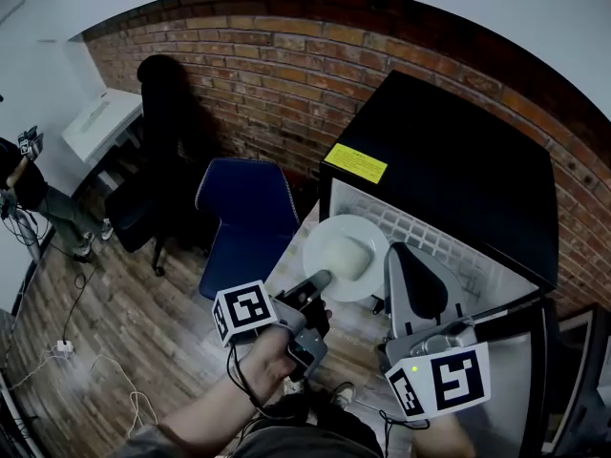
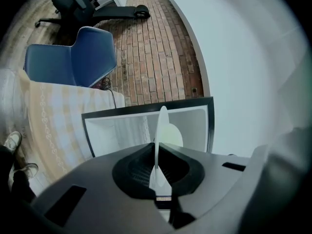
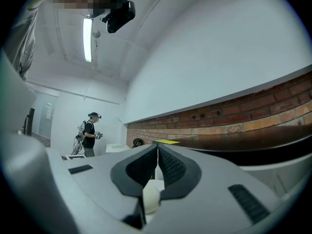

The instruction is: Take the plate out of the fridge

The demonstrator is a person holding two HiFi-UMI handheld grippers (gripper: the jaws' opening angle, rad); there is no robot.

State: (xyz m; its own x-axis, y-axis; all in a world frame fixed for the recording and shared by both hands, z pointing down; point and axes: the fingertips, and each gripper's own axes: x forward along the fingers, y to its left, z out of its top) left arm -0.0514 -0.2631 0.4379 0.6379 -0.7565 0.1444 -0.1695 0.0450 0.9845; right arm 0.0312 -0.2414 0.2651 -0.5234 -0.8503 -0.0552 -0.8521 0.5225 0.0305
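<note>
**Left gripper has the plate by its near rim, at the fridge's mouth**

Left gripper (image 1: 318, 280), closest to the person along with its marker cube, is clenched on the plate (image 1: 329, 237). In the left gripper view the rim runs edge-on straight between the pads of the gripper (image 2: 158, 152), with no gap on either side. The plate reaches away from the jaws toward the fridge (image 1: 458, 170), so all its weight hangs ahead of the grip. It sits face up, with a pale lump (image 1: 346, 254) near its middle. From above it looks to be just in front of the open compartment and its white rack, though I cannot tell whether the far rim is clear of the opening.

Right gripper (image 1: 401, 253) hangs just beside the plate's right edge, apart from it, jaws pressed together on nothing (image 3: 157, 152).

I judge the next move to be a straight pull back toward the person, keeping the plate level. The left gripper alone carries the plate; the right is near enough to steady it.
</note>
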